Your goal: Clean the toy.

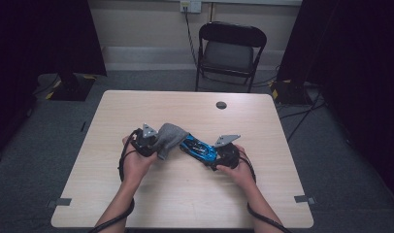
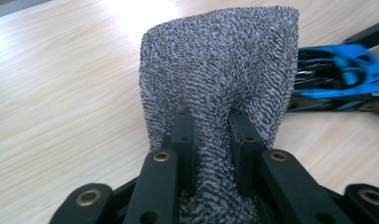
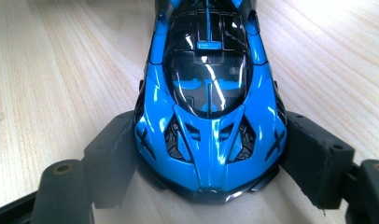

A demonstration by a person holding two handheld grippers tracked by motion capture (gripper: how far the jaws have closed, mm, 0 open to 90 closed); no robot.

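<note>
A blue toy car (image 1: 199, 148) lies just below the centre of the high view on the wooden table (image 1: 151, 104), one end clamped between the jaws of the right gripper (image 1: 212, 162), whose pads press against both of its flanks, as the right gripper view (image 3: 207, 107) shows at the middle of the frame. Touching the car's upper-left end is a grey knitted cloth (image 1: 170, 138), bunched and pinched tight between the closed jaws of the left gripper (image 1: 154, 148); in the left gripper view the cloth (image 2: 220, 74) rises as a broad flap through the centre, with the car (image 2: 337, 77) at the right edge behind it. The work in hand appears to be wiping the car with the cloth. Both grasps are secured and the cloth has reached the car, so the preparatory part seems done. How much of the bodywork has been wiped cannot be told; the glossy roof shows no visible dirt. Strokes along the rest of the body probably remain.
</note>
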